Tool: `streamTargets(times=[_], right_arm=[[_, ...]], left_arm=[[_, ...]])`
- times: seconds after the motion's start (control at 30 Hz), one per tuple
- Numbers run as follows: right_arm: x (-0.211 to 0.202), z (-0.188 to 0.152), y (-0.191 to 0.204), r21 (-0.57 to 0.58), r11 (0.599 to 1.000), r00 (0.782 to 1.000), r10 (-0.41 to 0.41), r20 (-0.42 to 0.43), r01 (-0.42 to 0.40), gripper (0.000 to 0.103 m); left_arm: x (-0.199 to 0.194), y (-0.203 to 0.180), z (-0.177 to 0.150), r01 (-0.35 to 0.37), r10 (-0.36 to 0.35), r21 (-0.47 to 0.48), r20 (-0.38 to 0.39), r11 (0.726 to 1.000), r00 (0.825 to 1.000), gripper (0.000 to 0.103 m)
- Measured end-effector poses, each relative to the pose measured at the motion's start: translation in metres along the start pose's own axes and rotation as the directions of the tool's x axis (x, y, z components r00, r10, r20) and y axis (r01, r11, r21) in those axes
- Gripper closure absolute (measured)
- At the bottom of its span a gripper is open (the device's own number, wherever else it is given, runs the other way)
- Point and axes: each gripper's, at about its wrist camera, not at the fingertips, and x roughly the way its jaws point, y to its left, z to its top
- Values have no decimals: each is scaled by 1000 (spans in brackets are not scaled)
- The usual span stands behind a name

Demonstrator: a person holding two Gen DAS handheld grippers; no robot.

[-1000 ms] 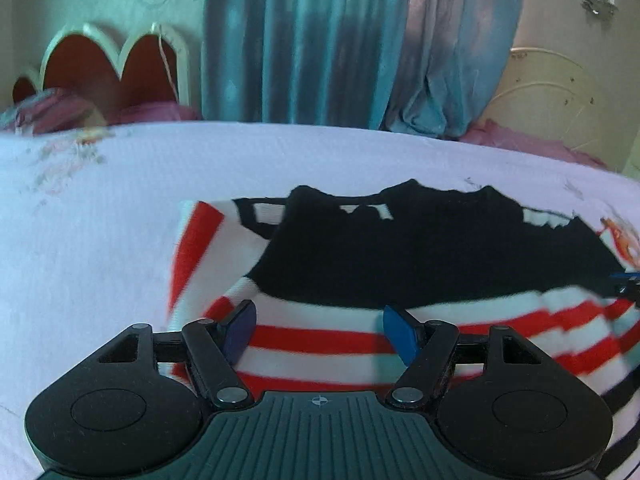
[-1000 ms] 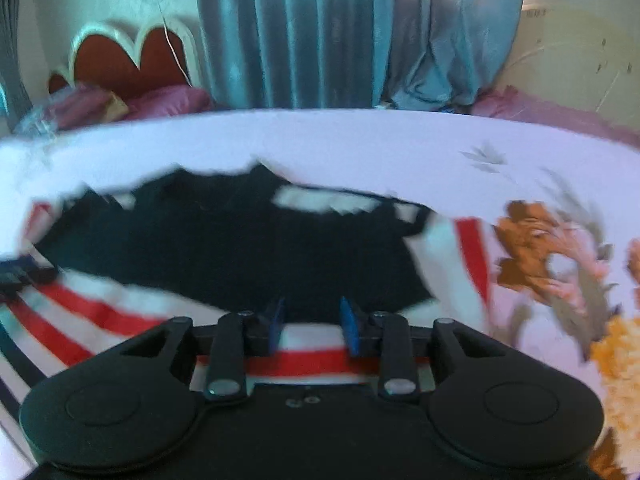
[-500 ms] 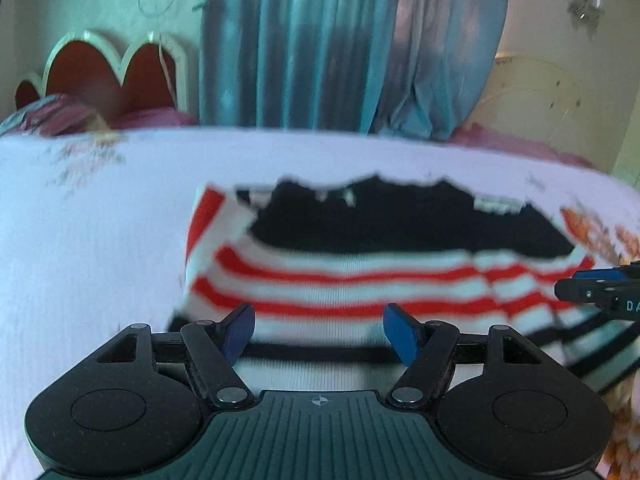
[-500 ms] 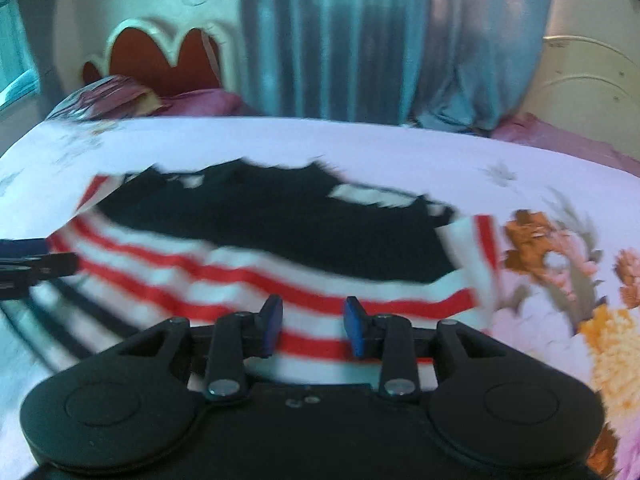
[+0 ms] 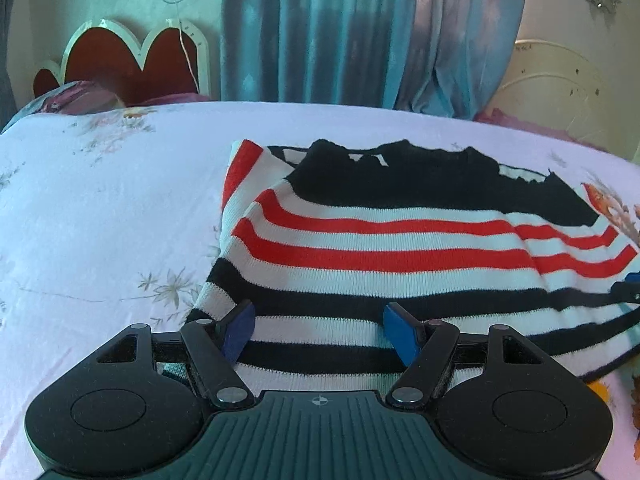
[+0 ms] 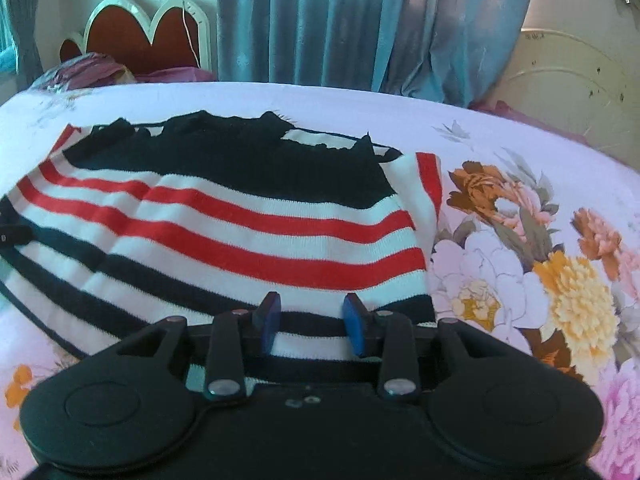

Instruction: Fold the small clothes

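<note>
Because the sweater (image 5: 400,248) lies partly folded at the sheet's (image 5: 100,200) centre, its near hem at 6 o'clock, the left gripper (image 5: 318,330) stands wide apart and the right gripper (image 6: 312,322) narrower, both apparently unclamped above the hem, presumably poised for another fold.

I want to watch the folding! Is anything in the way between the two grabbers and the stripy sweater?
Nothing visible. The striped sweater lies flat on the flowered bedsheet, and both the left gripper and the right gripper are right over its near edge, jaws open.
</note>
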Motion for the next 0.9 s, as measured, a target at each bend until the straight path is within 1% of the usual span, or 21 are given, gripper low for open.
streamTargets(times=[0.07,0.13,0.2,0.23,0.33,0.37,0.43,0.67,0.77,0.83,0.9], right_arm=[[-3,-2,-2,18,1000,1000,0,-6,0,68],[-1,-5,0,-3,1000,1000,-12,-14,12,68],[-1,0,4,-12,1000,999,-29,-28,29,68],[-4,3,4,5,1000,999,-29,-33,29,67],[-15,12,6,75,997,1000,7,-22,-6,64],[-18,14,9,83,996,1000,14,-17,-13,62],[-20,20,19,70,997,1000,22,-9,-22,59],[-15,43,63,43,998,998,54,21,-55,58],[-10,52,76,43,997,998,55,30,-56,55],[-2,52,80,38,999,999,31,20,-31,55],[9,45,81,29,1000,1000,9,-23,-8,55]], left_arm=[[0,0,0,1,-1,9,-7,1000,1000,33],[1,-2,0,-6,7,32,-13,999,1000,32],[1,-3,1,-10,11,38,-20,999,1000,30],[2,-4,2,-10,11,38,-23,999,1000,30],[2,-4,5,-6,8,37,-34,999,999,28],[2,-5,6,-6,7,35,-38,999,999,27],[2,-6,7,-5,6,33,-44,999,999,26],[2,-11,11,-19,22,56,-58,998,998,25],[2,-11,12,-14,18,58,-63,998,998,23],[3,-9,11,-8,11,55,-63,998,998,23],[2,-8,11,-1,5,58,-65,998,998,22]])
